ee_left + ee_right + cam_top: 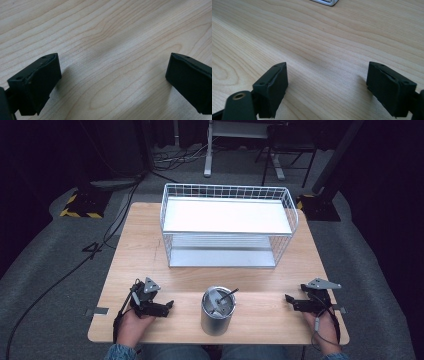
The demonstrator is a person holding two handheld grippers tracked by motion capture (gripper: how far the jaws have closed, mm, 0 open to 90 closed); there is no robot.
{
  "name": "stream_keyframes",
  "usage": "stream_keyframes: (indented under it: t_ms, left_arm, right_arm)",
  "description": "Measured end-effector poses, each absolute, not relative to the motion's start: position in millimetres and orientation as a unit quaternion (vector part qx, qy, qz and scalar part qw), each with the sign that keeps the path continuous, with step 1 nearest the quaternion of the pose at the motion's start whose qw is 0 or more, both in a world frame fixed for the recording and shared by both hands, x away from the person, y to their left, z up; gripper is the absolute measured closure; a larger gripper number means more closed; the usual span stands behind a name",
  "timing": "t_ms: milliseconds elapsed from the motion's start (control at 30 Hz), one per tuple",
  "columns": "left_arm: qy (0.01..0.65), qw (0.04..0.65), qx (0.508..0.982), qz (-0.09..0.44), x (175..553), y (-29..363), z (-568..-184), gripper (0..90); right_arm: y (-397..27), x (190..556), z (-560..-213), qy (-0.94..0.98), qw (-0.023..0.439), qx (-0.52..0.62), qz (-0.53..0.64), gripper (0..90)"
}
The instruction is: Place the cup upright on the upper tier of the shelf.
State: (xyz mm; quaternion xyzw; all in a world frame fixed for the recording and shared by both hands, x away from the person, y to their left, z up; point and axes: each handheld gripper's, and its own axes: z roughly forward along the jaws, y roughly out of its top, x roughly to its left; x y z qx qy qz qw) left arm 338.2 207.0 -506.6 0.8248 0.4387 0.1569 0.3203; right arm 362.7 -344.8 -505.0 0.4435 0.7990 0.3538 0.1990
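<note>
Silver tumbler (217,312), white wire basket (227,227), pale wood-grain table (145,250).

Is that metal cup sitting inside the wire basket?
No, the metal cup stands on the bare table in front of the wire basket.

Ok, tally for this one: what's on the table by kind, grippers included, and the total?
Metal cup, utensils inside: 1
White wire rack: 1
Grippers: 2, left gripper and right gripper, both open and resting on the table
Total: 4
</note>
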Motion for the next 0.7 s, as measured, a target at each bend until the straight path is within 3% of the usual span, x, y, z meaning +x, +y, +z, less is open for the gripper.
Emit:
stream_keyframes:
  t_ms: [567, 700]
  left_arm:
    - [0.435, 0.314, 0.830, 0.152, 337.7, 205.5, -505.2, 0.5]
    - [0.437, 0.326, 0.824, 0.154, 335.0, 208.7, -501.2, 3.8]
  right_arm:
    - [-344.9, 362.9, -505.1, 0.797, 0.201, 0.447, 0.353, 17.9]
    - [-344.9, 363.0, -505.0, 0.797, 0.201, 0.447, 0.353, 17.9]
